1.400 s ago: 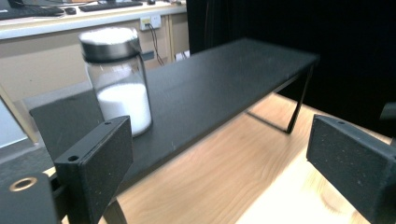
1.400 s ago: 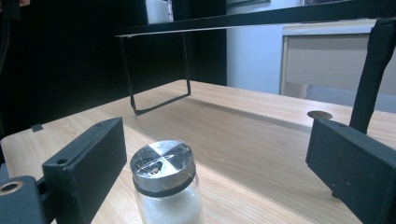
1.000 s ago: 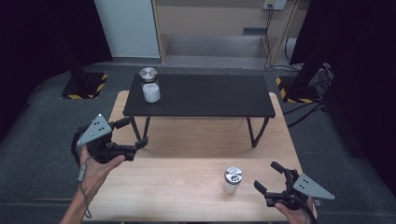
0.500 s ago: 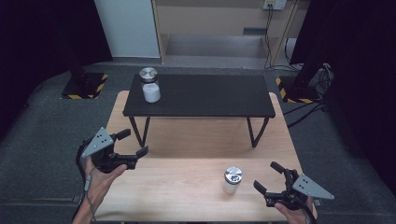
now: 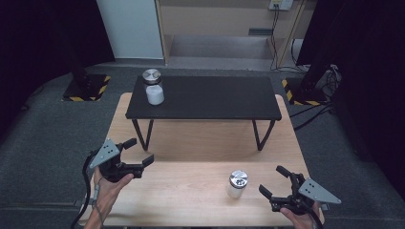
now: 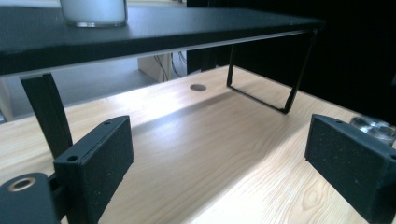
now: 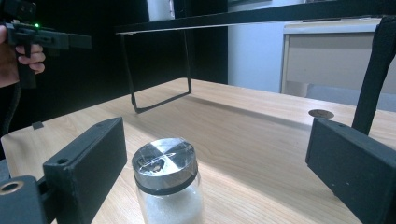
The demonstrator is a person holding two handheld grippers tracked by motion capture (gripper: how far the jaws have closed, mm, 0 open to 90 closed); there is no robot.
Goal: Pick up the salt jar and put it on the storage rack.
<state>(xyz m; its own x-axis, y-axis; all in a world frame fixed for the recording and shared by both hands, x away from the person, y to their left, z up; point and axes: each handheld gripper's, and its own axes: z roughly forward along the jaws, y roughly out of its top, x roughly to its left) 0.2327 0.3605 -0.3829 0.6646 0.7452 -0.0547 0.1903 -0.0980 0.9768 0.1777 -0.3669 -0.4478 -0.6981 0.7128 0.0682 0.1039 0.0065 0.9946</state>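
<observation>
A glass jar (image 5: 237, 183) with a silver lid and white contents stands on the wooden table (image 5: 191, 191), toward the front right. My right gripper (image 5: 272, 180) sits just right of it, open and pointing at it; in the right gripper view the jar (image 7: 168, 186) stands ahead of the spread jaws of my right gripper (image 7: 222, 144), untouched. A second, similar jar (image 5: 154, 87) stands on the left end of the black shelf (image 5: 205, 98). At the table's left edge my left gripper (image 5: 139, 151) is held open and holds nothing. It faces under the shelf (image 6: 163, 32).
The black shelf stands on thin wire legs (image 5: 260, 136) across the back half of the table. A small round hole (image 6: 198, 87) is set in the tabletop beneath it. Grey carpet (image 5: 57, 129) surrounds the table. The left hand with its gripper (image 7: 42, 37) shows far off.
My left gripper has come down toward the tabletop at the left edge, still open. The right gripper and both jars have stayed put.
</observation>
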